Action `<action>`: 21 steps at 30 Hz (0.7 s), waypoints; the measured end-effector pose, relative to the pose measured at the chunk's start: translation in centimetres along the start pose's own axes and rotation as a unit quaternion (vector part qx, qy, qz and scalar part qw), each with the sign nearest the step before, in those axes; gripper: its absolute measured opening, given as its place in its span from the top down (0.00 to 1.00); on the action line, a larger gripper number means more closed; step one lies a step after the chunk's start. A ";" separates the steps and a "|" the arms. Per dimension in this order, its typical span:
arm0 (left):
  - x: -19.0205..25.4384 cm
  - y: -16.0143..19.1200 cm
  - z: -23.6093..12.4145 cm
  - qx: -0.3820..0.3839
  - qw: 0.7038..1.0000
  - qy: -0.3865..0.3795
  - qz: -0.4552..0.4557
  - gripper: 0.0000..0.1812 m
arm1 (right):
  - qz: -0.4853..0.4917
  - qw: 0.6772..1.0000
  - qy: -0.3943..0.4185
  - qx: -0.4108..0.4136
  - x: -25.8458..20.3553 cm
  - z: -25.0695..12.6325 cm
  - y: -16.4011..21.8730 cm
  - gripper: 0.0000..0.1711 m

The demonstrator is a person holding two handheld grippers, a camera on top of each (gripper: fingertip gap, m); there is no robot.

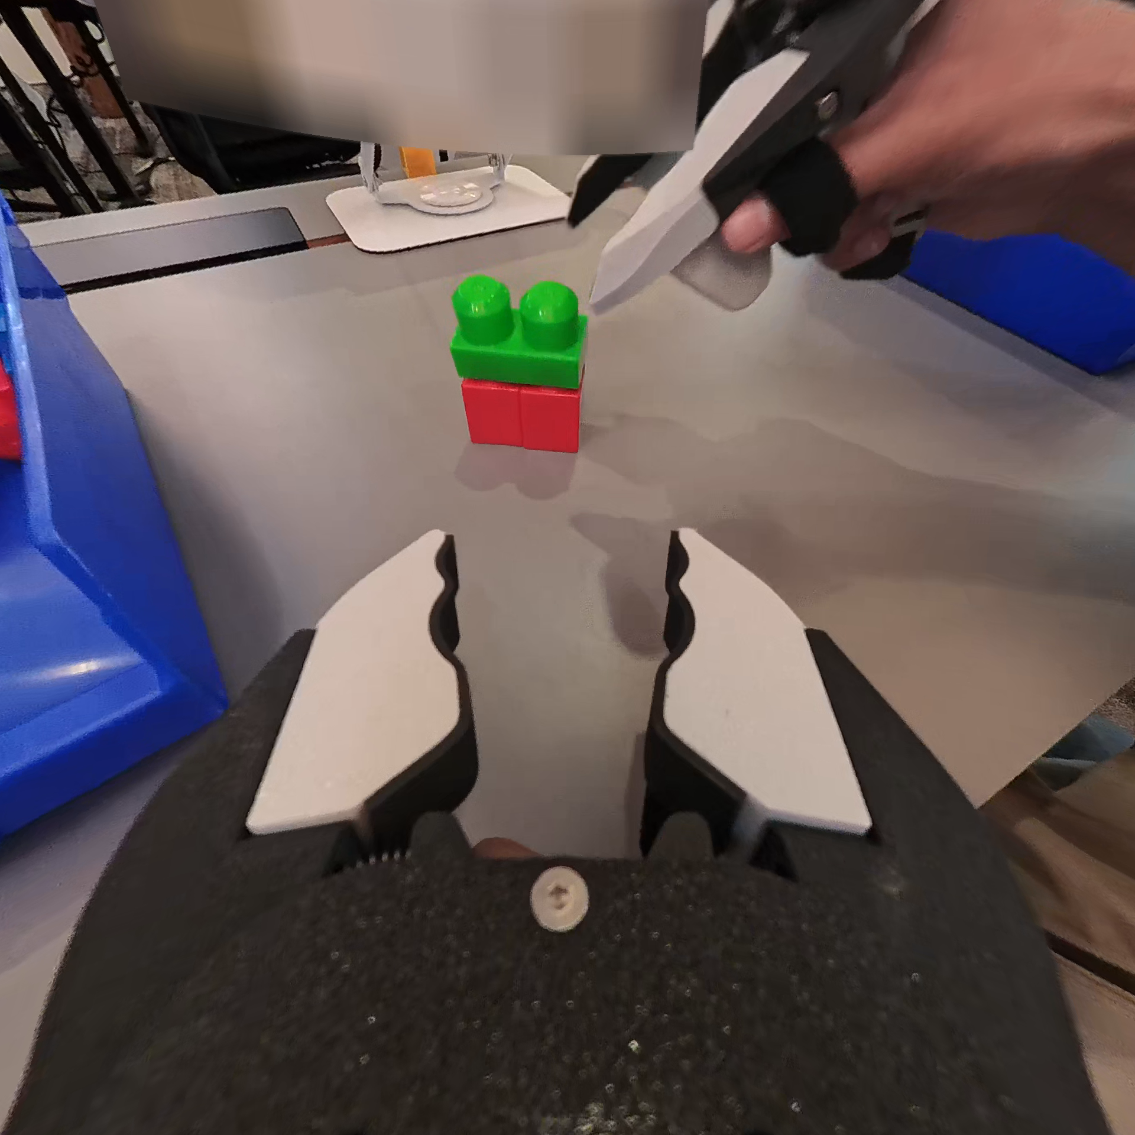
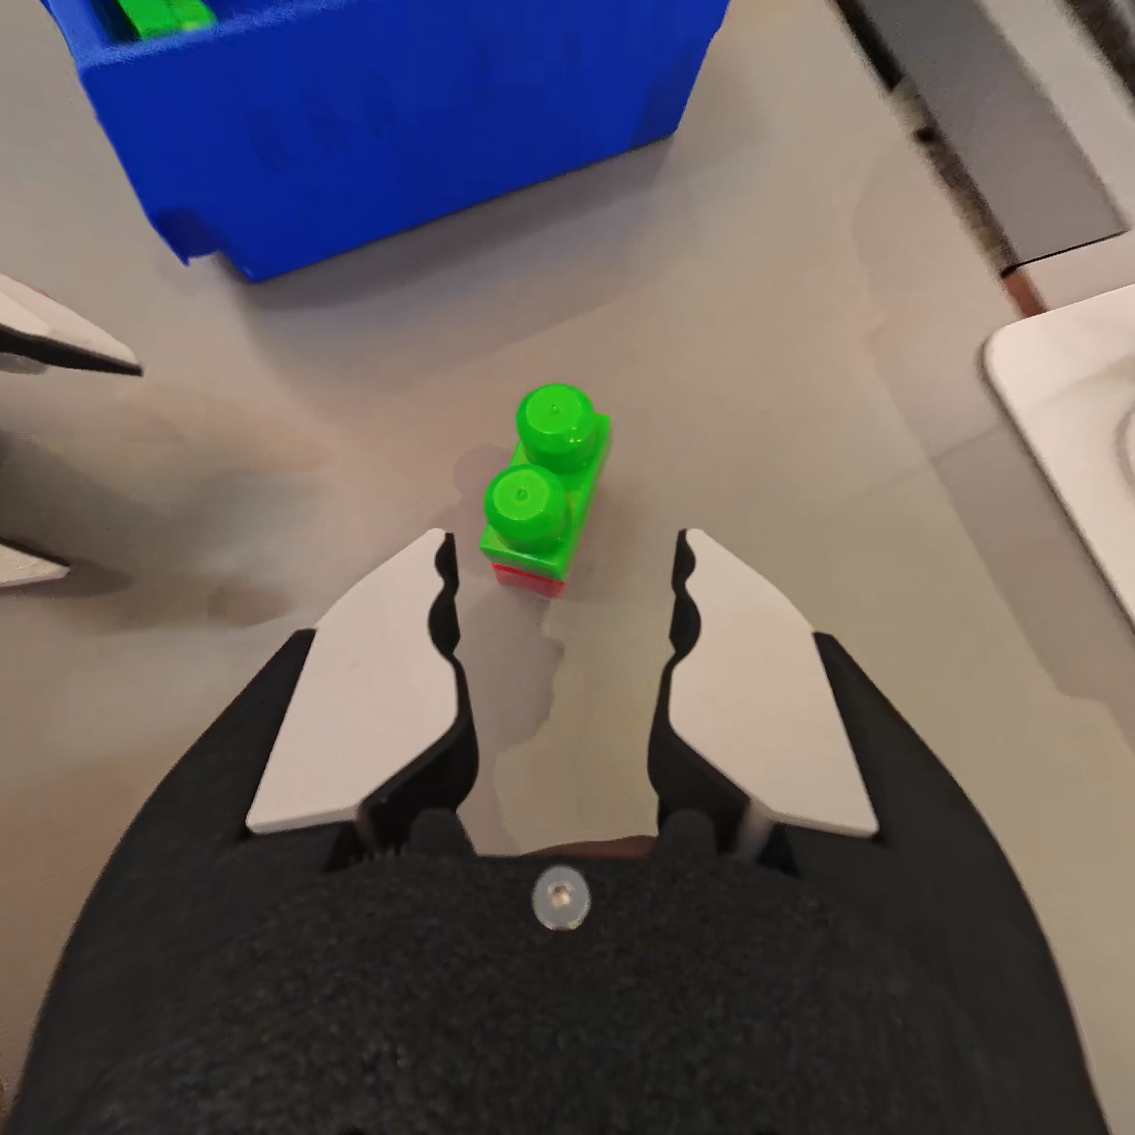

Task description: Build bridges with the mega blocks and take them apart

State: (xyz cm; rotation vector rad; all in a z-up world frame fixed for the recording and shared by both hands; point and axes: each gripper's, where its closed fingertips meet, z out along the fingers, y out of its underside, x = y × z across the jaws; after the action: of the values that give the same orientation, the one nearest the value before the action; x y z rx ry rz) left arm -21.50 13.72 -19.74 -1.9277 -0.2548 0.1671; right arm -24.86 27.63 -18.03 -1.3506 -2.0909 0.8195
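Observation:
A green two-stud block point(image 1: 519, 359) sits on red blocks point(image 1: 522, 417) as a small stack on the grey table. My left gripper point(image 1: 562, 540) is open and empty, a short way in front of the stack. My right gripper point(image 1: 586, 261) is open and empty; it hovers just above and to the right of the stack. In the right wrist view the green block point(image 2: 546, 491) lies just ahead of the open right gripper point(image 2: 562, 540), with only a red strip point(image 2: 531, 577) showing beneath it. The left gripper's fingertips point(image 2: 92, 359) show at the left edge.
A blue bin point(image 1: 92, 553) stands close on the left; it also shows in the right wrist view point(image 2: 381, 135), holding green blocks point(image 2: 166, 15). A second blue bin point(image 1: 1013, 295) is at the right. A white pad point(image 1: 448, 215) with a stand lies behind the stack.

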 end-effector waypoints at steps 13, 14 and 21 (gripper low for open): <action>0.0 -0.3 1.2 0.001 1.000 -0.020 0.001 0.63 | 0.069 0.985 0.110 0.117 -2.3 -10.4 7.2 0.65; 0.1 -0.3 1.3 0.001 1.000 -0.022 0.002 0.63 | 0.078 0.981 0.123 0.128 -2.3 -10.9 8.0 0.65; 0.1 -1.3 1.6 0.028 0.998 -0.047 -0.010 0.62 | 0.159 0.951 0.180 0.193 -1.3 -12.6 11.8 0.64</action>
State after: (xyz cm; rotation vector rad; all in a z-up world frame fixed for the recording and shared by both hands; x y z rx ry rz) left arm -21.92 15.63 -19.14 -1.8629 -0.3294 0.2495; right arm -8.35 32.86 -18.10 -1.4993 -1.3705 0.9662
